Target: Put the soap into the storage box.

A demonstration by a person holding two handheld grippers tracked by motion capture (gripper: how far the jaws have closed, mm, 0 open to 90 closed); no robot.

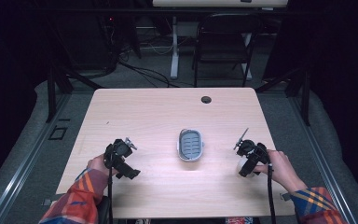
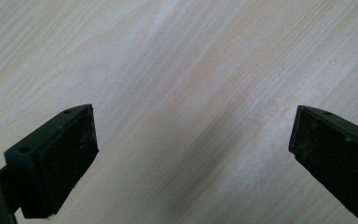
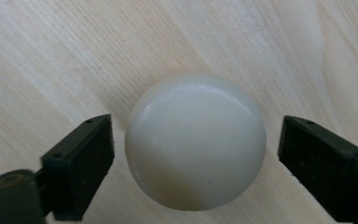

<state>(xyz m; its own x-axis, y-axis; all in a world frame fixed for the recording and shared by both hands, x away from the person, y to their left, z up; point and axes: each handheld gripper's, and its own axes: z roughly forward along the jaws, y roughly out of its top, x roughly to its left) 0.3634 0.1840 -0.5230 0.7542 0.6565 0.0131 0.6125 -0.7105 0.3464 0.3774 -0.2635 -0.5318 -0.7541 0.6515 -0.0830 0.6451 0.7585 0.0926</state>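
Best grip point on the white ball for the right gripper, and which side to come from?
Grip the white ball across its widest middle, coming straight down from above as the right gripper is already lined up. The ball is round and smooth and sits on the bare table, so pads above or below the middle would likely slip off. The jaws flank it with small gaps on both sides, not yet pressing.

Your left gripper (image 1: 129, 143) rests low with its jaws spread wide. Your right gripper (image 1: 240, 161) points downward, jaws partway apart, seemingly just short of touching anything. Both plaid-sleeved forearms reach forward.
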